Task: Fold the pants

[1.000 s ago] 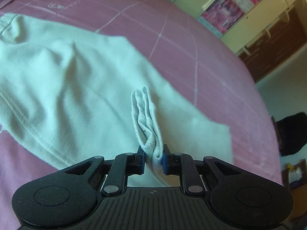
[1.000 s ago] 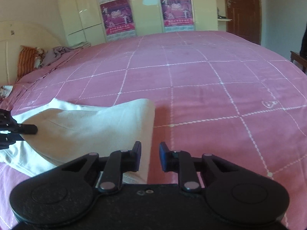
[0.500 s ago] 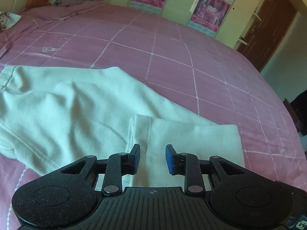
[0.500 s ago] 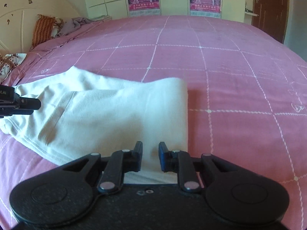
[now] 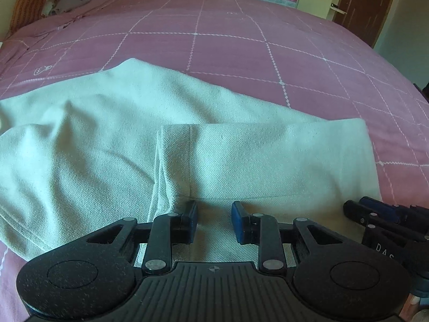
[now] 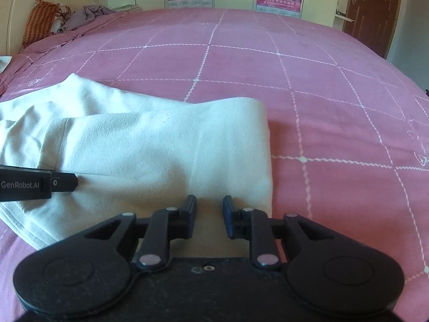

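Only left view shows pants (image 5: pixel 241 155) hem seam; both tongs (image 5: pixel 214 221) (image 6: pixel 210 220) released, empty

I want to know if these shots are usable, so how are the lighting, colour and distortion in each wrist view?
Left wrist view: the white pants read greenish and dim in shade, and fisheye bends the bedspread grid; fabric weave stays sharp. Right wrist view: warmer and brighter, the pants creamy, with the same curved grid and dark vignetted corners.
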Tool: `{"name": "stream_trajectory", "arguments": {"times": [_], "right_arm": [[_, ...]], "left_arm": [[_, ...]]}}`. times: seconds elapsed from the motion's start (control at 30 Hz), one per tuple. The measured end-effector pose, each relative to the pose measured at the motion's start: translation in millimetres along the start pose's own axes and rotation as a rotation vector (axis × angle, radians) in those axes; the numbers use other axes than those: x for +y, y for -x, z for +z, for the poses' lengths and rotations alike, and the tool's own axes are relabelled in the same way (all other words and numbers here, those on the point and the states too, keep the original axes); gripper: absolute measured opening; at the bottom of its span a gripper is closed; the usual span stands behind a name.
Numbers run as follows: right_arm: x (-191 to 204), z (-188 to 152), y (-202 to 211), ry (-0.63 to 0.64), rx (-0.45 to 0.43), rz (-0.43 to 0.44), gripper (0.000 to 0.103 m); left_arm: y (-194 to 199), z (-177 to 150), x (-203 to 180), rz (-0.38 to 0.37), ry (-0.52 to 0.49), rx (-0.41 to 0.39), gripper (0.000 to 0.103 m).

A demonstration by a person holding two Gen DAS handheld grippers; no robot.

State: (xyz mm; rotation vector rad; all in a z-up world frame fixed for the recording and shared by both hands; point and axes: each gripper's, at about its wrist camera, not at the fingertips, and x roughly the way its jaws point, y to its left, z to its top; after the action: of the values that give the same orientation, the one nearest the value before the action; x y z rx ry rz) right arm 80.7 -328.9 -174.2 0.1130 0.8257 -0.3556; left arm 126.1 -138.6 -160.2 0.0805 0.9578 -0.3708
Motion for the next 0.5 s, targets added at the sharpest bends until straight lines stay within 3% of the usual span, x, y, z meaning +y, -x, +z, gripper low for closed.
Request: {"name": "stream_trajectory", "arguments": {"times": [0.5], "right_arm": [[10.2, -11.3, 14.1, -0.003, 0.012, -0.032, 0.022]], "left_arm": [[11.0, -21.3, -1.0, -0.009, -0.046, -0.028, 0.028]]}}
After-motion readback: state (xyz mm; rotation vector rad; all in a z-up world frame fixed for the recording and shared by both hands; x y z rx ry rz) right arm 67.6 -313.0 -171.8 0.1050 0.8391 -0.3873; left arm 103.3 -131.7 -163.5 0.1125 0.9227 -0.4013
